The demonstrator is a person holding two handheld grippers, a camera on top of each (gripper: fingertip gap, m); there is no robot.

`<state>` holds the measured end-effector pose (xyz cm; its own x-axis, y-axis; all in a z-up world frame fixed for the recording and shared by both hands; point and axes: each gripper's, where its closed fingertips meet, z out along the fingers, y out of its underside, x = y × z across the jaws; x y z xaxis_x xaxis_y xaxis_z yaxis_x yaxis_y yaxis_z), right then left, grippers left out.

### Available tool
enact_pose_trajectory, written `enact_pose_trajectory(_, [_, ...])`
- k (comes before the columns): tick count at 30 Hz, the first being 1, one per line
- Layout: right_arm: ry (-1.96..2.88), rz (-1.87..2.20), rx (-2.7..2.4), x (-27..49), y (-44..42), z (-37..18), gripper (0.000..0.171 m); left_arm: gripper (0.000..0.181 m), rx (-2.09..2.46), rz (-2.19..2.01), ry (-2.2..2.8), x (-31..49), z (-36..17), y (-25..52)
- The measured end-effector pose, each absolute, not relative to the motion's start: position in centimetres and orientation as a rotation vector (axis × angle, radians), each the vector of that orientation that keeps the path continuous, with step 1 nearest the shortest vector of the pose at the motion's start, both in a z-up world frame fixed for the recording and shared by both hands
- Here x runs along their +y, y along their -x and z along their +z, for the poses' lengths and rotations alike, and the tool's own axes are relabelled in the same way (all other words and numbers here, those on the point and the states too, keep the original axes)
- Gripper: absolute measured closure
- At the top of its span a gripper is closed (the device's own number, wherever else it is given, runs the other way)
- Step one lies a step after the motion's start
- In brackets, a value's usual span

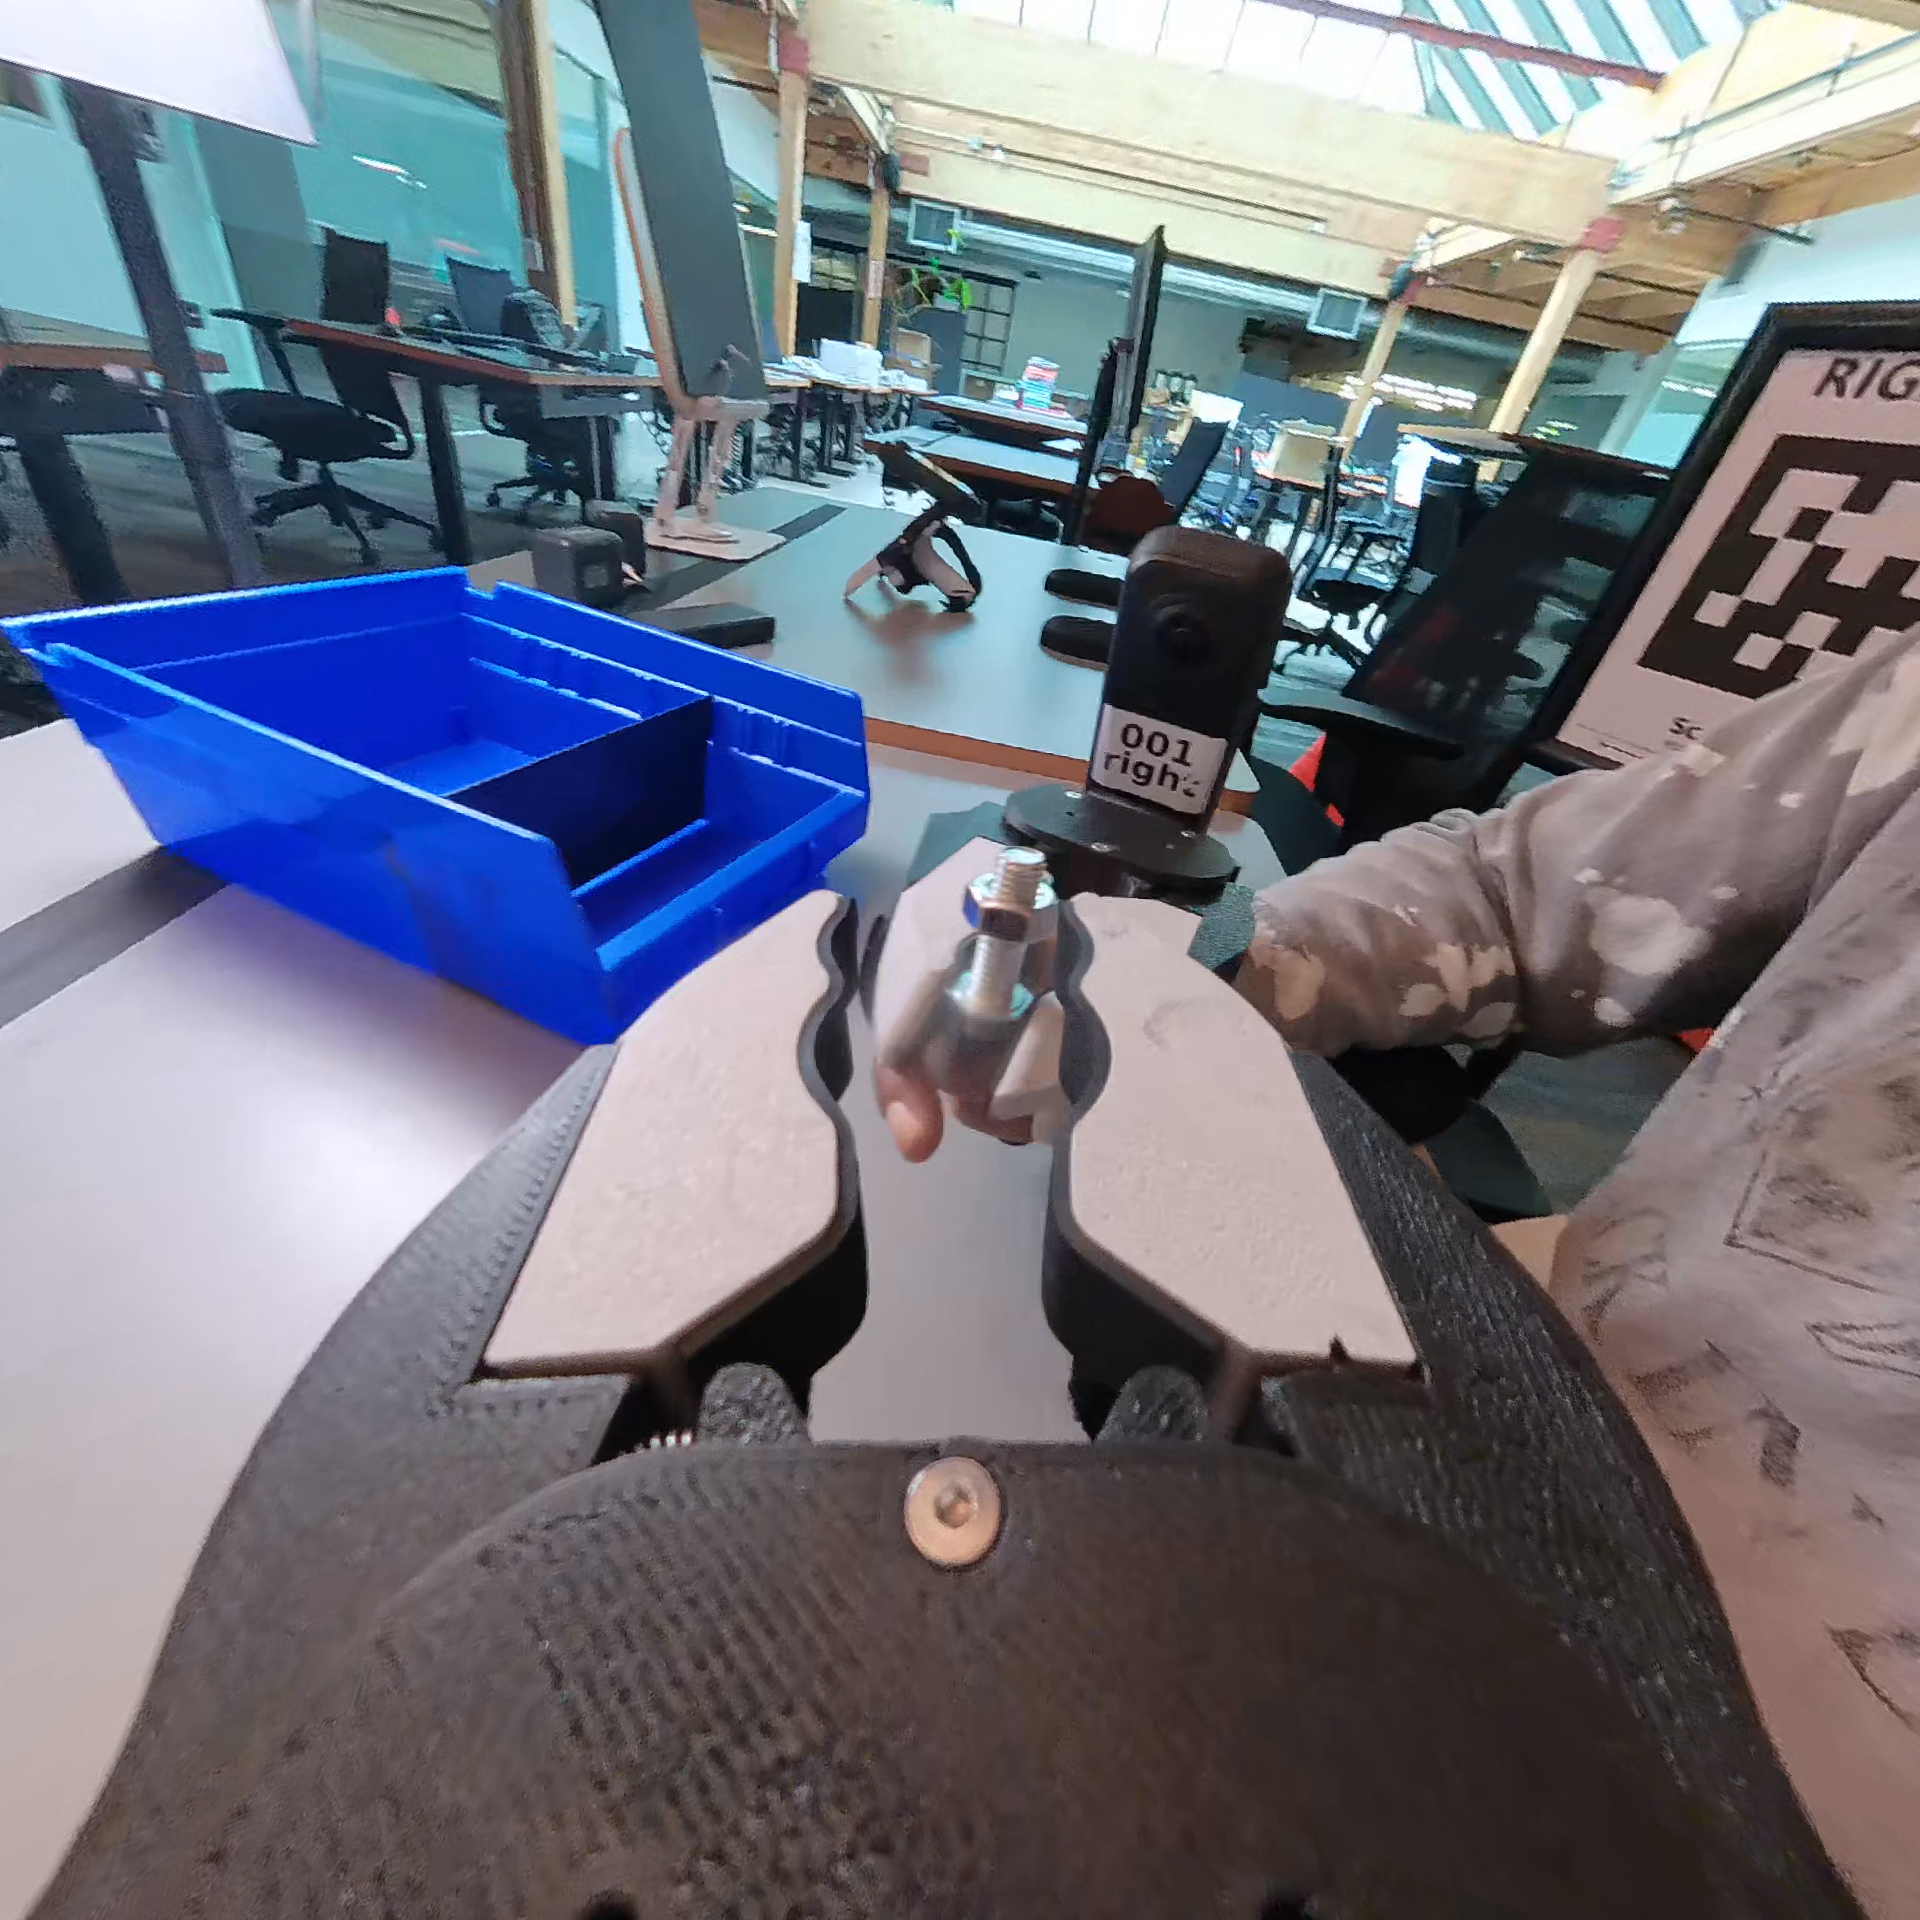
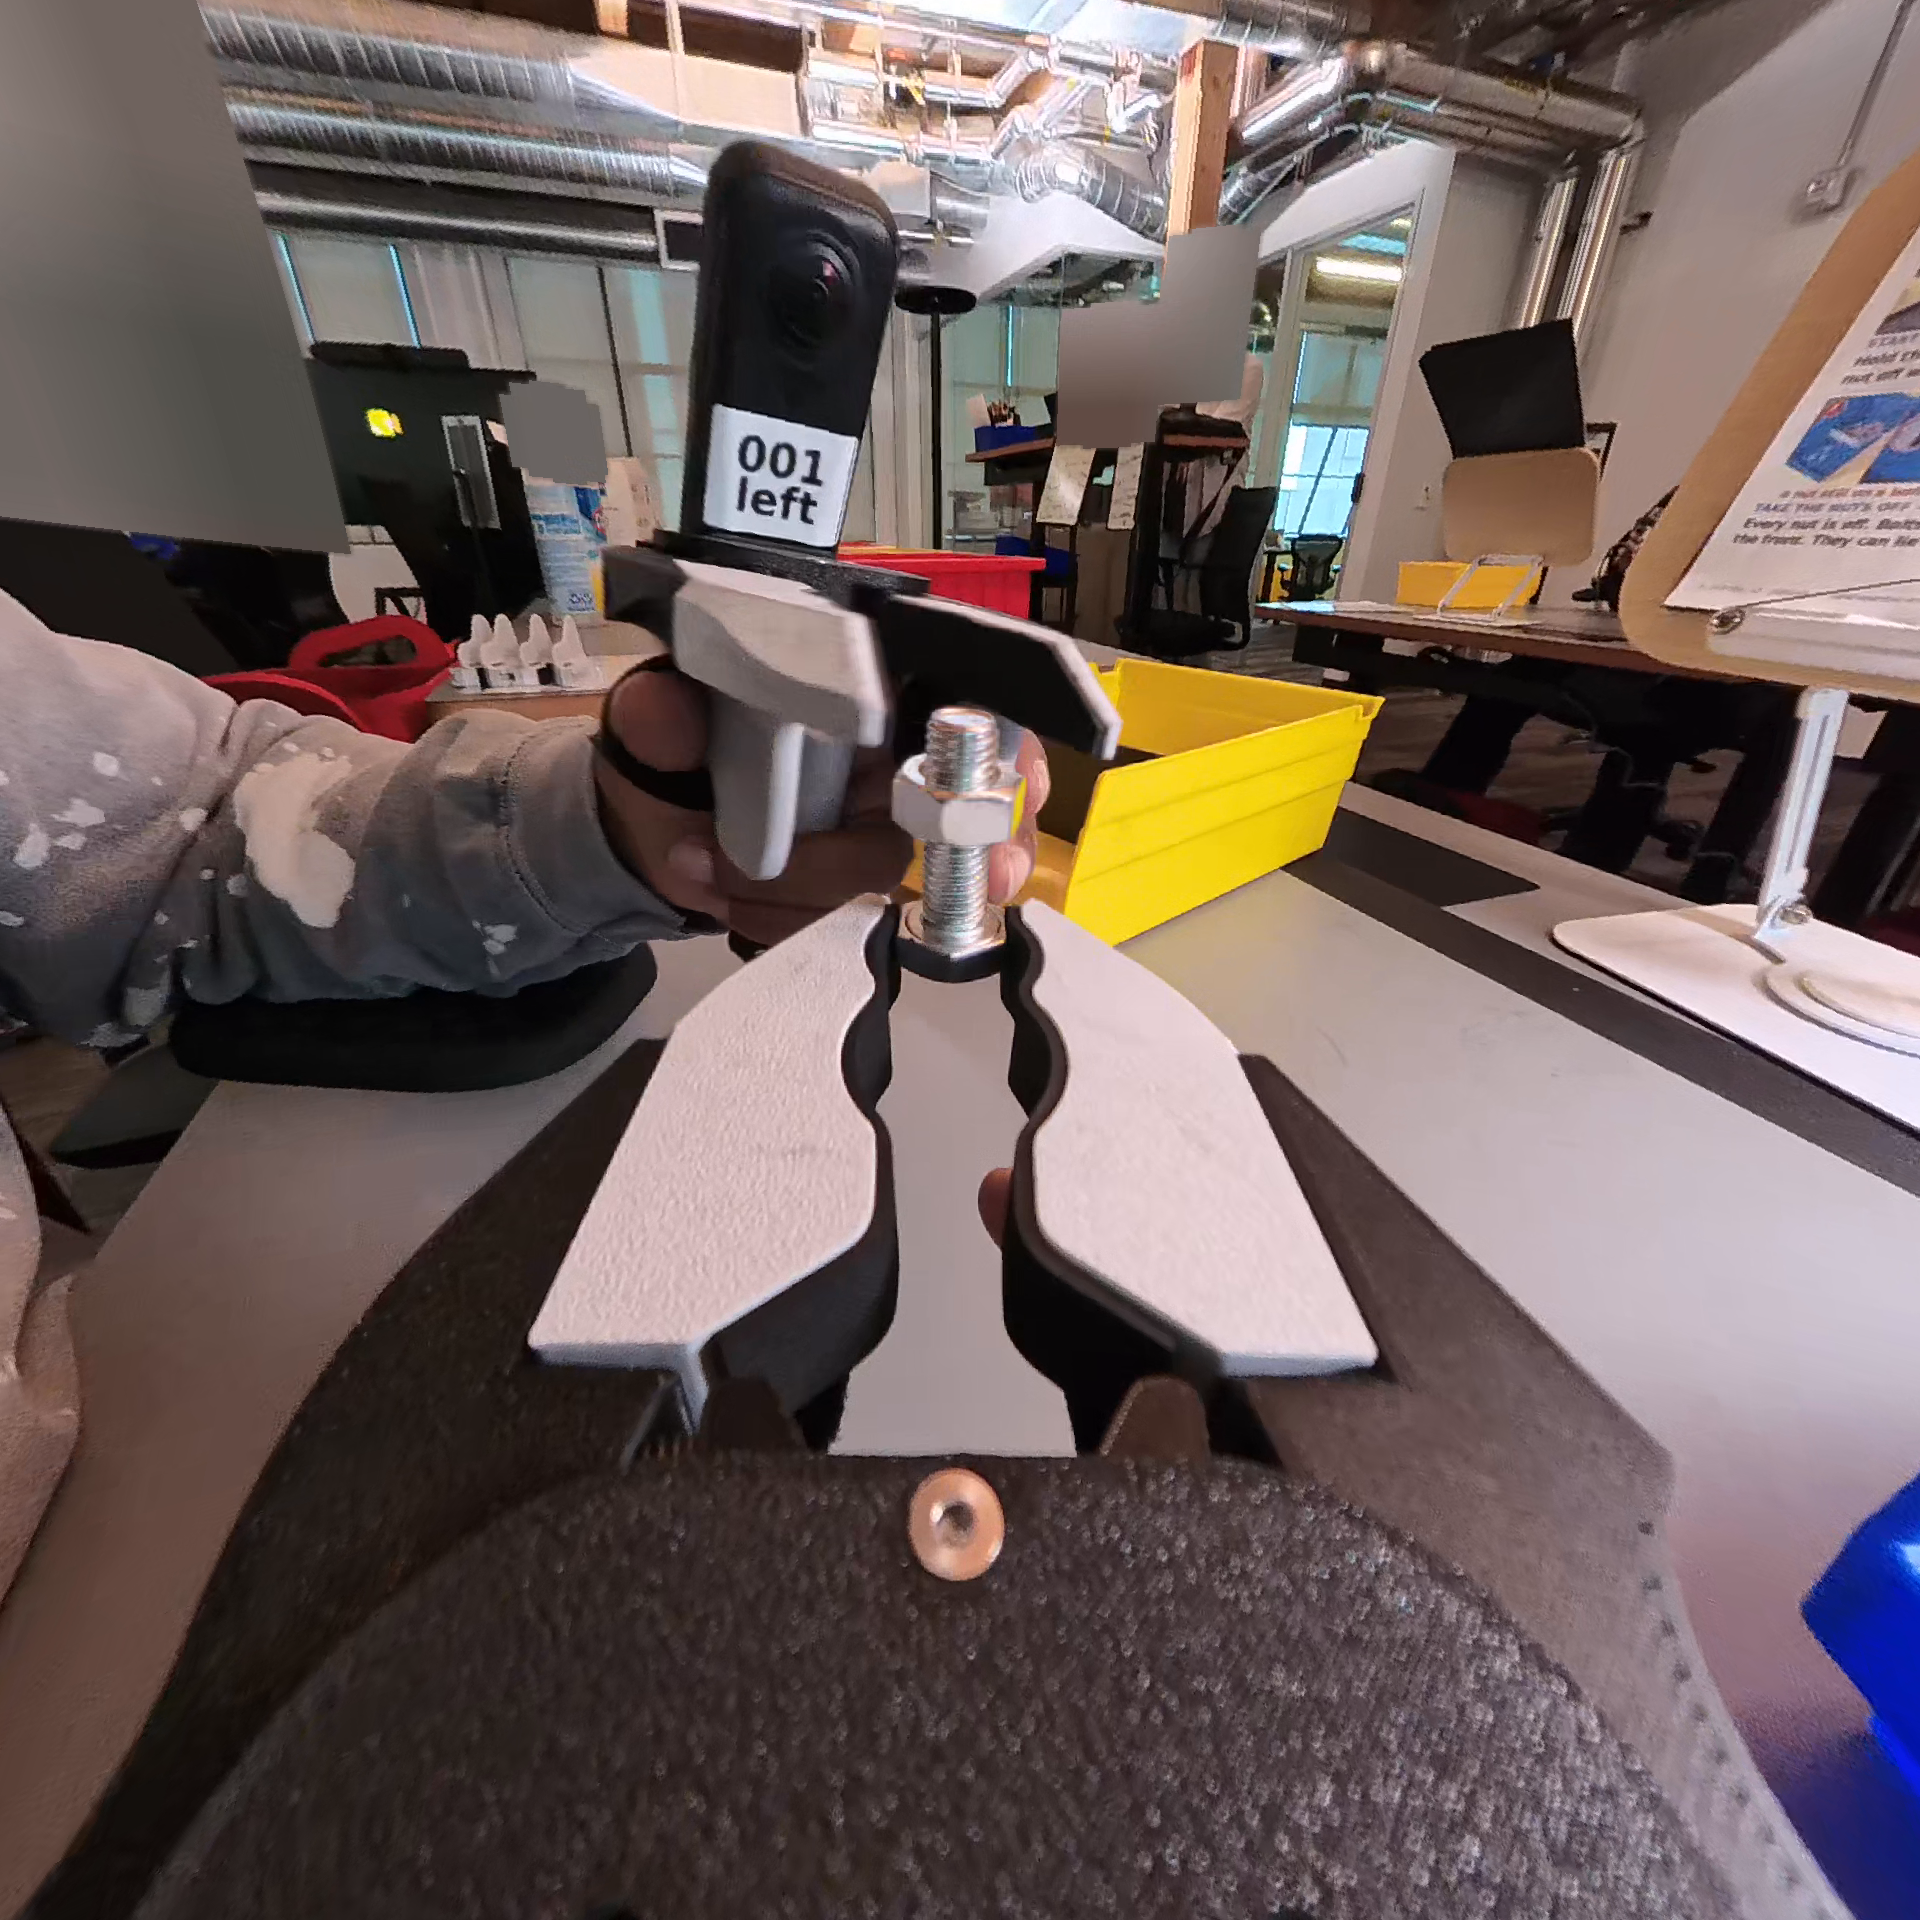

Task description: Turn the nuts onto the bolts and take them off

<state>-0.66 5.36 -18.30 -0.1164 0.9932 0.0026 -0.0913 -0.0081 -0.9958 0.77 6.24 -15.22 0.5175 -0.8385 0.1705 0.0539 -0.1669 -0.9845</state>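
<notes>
My right gripper [image 2: 951,940] clamped on bolt [image 2: 958,878] head, shank upright, nut [image 2: 958,808] threaded near top. My left gripper [image 1: 961,940] closes on nut from opposite side; actual pad contact, cannot tell. Blue bin [image 1: 447,769] far left on table [image 1: 208,1143]; yellow bin [image 2: 1216,790] behind bolt.

One bolt [image 2: 958,831], one nut [image 2: 954,812] threaded on it, two hand-held grippers [image 1: 961,935] [image 2: 951,940], one blue bin [image 1: 436,790], one yellow bin [image 2: 1205,790], one tabletop [image 2: 1455,1143]
</notes>
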Motion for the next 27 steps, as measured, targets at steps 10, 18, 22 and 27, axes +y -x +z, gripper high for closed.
enact_pose_trajectory(10, [1.062,1.344,-1.213,5.3,0.4,-17.8,0.153,0.159,0.628,-0.846,1.606,7.4,-15.7,0.6])
enact_pose_trajectory(18, [1.080,1.341,-1.215,5.4,0.5,-18.1,0.153,0.171,0.630,-0.787,1.668,7.7,-16.5,0.0])
enact_pose_trajectory(22, [1.064,1.335,-1.217,5.3,0.4,-17.8,0.153,0.159,0.574,-0.826,1.673,8.1,-16.5,1.1])
enact_pose_trajectory(27, [1.099,1.328,-1.217,5.6,0.7,-18.3,0.153,0.141,0.676,-0.887,1.632,6.7,-16.1,-1.0])
